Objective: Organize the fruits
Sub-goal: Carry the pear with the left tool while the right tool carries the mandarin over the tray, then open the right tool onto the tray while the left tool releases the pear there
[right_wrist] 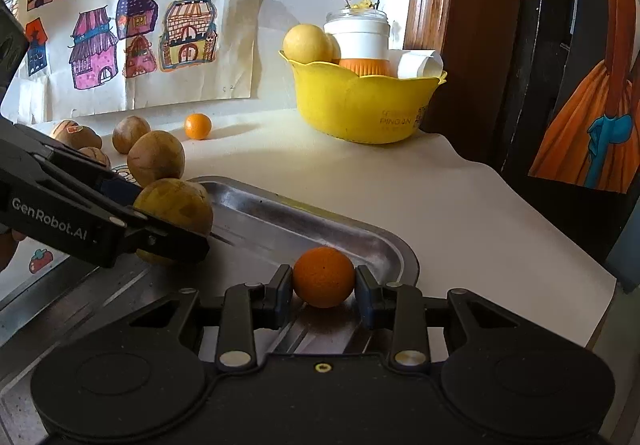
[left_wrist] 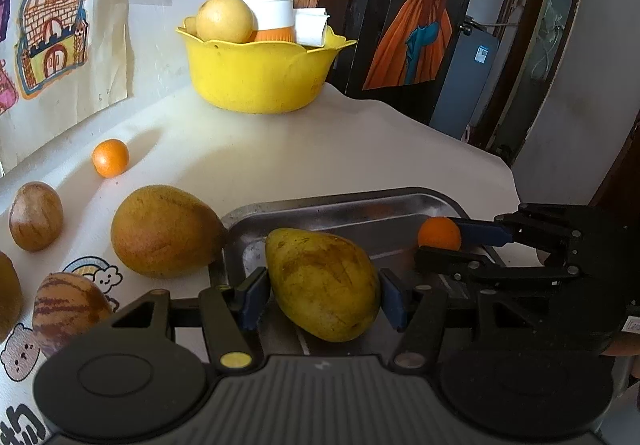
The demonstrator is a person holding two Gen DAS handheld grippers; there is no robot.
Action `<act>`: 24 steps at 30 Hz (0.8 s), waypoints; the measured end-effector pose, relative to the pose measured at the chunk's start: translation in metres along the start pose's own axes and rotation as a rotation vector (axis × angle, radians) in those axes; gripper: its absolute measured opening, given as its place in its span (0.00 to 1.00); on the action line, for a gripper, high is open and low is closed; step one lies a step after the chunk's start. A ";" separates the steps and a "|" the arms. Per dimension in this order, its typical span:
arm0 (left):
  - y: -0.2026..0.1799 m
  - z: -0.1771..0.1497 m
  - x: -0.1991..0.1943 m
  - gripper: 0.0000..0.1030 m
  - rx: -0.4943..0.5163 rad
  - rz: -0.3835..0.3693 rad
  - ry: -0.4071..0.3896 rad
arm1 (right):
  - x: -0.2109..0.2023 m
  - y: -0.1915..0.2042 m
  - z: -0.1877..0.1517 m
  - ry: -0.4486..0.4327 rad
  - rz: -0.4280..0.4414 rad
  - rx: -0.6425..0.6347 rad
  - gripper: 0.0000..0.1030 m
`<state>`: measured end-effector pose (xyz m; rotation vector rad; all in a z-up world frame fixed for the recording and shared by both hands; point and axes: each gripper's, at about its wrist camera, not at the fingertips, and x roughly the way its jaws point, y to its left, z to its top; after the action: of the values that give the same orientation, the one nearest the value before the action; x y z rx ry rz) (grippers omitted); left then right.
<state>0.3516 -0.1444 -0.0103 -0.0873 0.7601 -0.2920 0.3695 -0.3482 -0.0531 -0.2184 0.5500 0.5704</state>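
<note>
left gripper (left_wrist: 322,295): blue pads clamped on either side of a yellow mango (left_wrist: 324,283), held over the near left end of the metal tray (left_wrist: 360,207); looks like a carry-in for sorting
right gripper (right_wrist: 323,287): pads pressed to both sides of a small orange (right_wrist: 323,277), at the tray's right end; whether it rests on the tray floor or hangs just above, cannot tell
tray: serves as collection point, judged from both fruits converging on it
loose fruit: second mango (left_wrist: 164,231) touching the tray's left rim, striped fruit (left_wrist: 68,309) near left, brown fruit (left_wrist: 36,215) and second small orange (left_wrist: 110,157) further left, all on the white table (left_wrist: 320,153), apparently awaiting transfer
yellow bowl (left_wrist: 260,73): far side, holds a round yellow fruit (left_wrist: 225,19) and a jar; not in play
</note>
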 end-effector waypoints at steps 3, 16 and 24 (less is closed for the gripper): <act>0.001 0.000 0.000 0.61 -0.001 -0.003 -0.002 | 0.000 0.000 0.000 -0.003 -0.005 -0.006 0.35; 0.001 0.002 -0.027 0.75 -0.005 -0.004 -0.080 | -0.024 0.007 -0.004 -0.042 -0.044 0.000 0.61; -0.002 -0.009 -0.071 0.96 -0.001 0.007 -0.151 | -0.068 0.026 0.001 -0.084 -0.054 0.002 0.85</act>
<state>0.2959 -0.1250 0.0308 -0.1063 0.6108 -0.2753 0.3073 -0.3574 -0.0164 -0.2056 0.4623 0.5242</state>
